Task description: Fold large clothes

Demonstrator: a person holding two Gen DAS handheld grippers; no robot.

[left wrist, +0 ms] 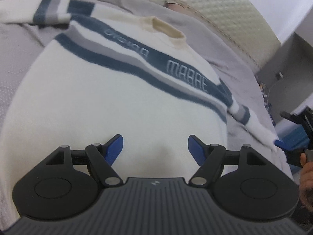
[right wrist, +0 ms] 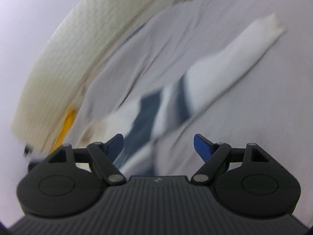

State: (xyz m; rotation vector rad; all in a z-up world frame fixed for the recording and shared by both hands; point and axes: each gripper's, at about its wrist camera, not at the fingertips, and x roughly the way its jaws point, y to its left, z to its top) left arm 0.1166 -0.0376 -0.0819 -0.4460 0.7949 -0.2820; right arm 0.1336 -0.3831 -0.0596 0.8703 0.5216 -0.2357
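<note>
Both grippers stand with their blue pads spread and nothing between them: my left gripper [left wrist: 155, 148] hangs over the lower body of the white sweater [left wrist: 109, 101], and my right gripper [right wrist: 158, 146] looks along the sweater's right sleeve [right wrist: 219, 66] through heavy blur. The sweater lies face up on a grey sheet [left wrist: 17, 58], collar [left wrist: 166, 29] away from me, both striped sleeves out to the sides, so I judge we are at the start of the fold with the sleeves not yet brought in. Next I'd want a pinch on the cuff [right wrist: 273, 25] to carry that sleeve across the chest. Room is tight at the far side, where a cream quilted edge [right wrist: 64, 54] runs close along the sheet; the sheet beside the right sleeve lies bare.
</note>
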